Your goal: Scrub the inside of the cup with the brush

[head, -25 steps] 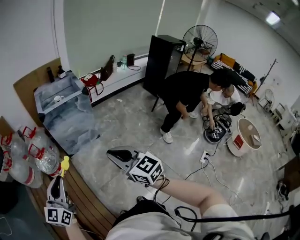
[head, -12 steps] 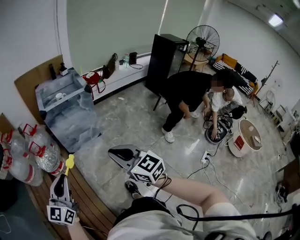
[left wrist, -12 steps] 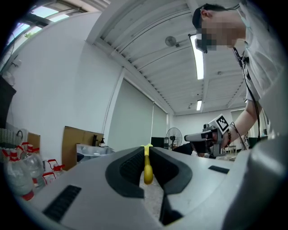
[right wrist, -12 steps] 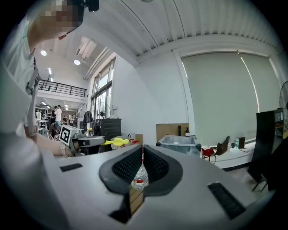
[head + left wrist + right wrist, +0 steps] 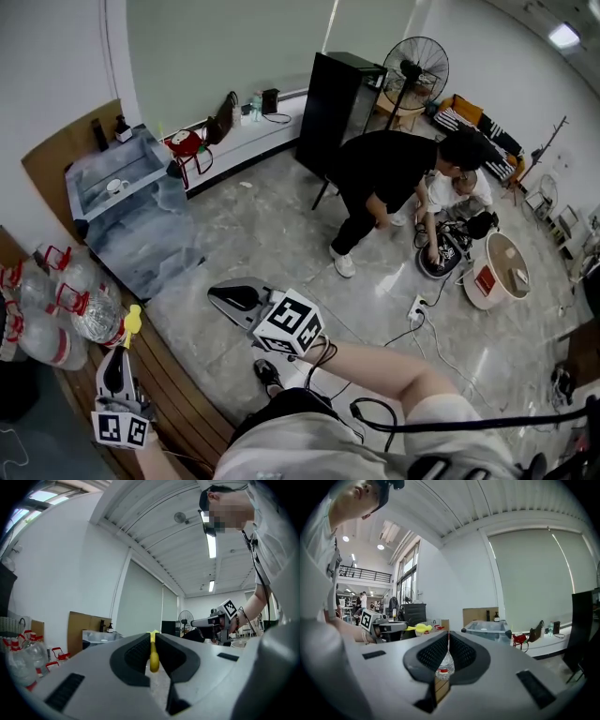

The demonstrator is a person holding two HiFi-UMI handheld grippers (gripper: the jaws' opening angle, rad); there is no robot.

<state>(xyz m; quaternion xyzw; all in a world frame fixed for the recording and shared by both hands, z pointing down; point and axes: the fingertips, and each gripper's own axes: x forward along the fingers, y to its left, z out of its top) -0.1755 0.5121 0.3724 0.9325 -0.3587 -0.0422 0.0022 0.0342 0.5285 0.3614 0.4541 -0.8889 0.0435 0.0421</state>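
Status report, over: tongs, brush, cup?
Left tongs shut on yellow brush. Right tongs shut, empty. White cup far off in the grey basin, untouched. Water bottles beside left tongs.

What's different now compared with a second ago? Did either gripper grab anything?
Very little. The wearer's shoe has come into view below the right gripper, as if stepping forward, and that gripper sits slightly higher in the picture. Nothing was grabbed or released: the left gripper stays shut on the yellow brush, and the right stays shut and empty.
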